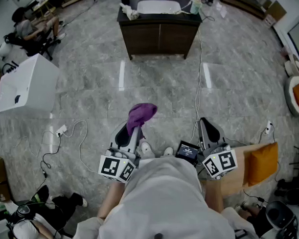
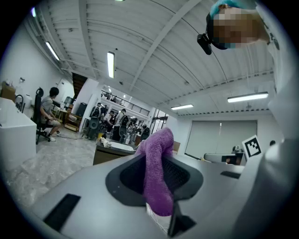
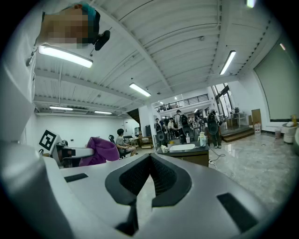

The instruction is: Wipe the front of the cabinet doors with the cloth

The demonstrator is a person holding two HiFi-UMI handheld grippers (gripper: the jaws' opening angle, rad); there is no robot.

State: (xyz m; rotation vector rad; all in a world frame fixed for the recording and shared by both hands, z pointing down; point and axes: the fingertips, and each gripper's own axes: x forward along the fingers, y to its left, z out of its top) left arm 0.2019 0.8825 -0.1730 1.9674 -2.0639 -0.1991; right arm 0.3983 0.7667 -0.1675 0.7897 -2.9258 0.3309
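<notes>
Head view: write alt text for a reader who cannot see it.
Looking down, the left gripper clamps a purple cloth; the right gripper, beside it, is shut and empty. A dark sink cabinet stands farther off across the grey floor.

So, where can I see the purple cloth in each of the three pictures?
Head view: centre, the purple cloth sticks up from the tip of the left tool.
Left gripper view: lower centre, clamped between the jaws.
Right gripper view: left of centre, at mid height.
Shared landmark: the dark cabinet, far ahead in all three.
</notes>
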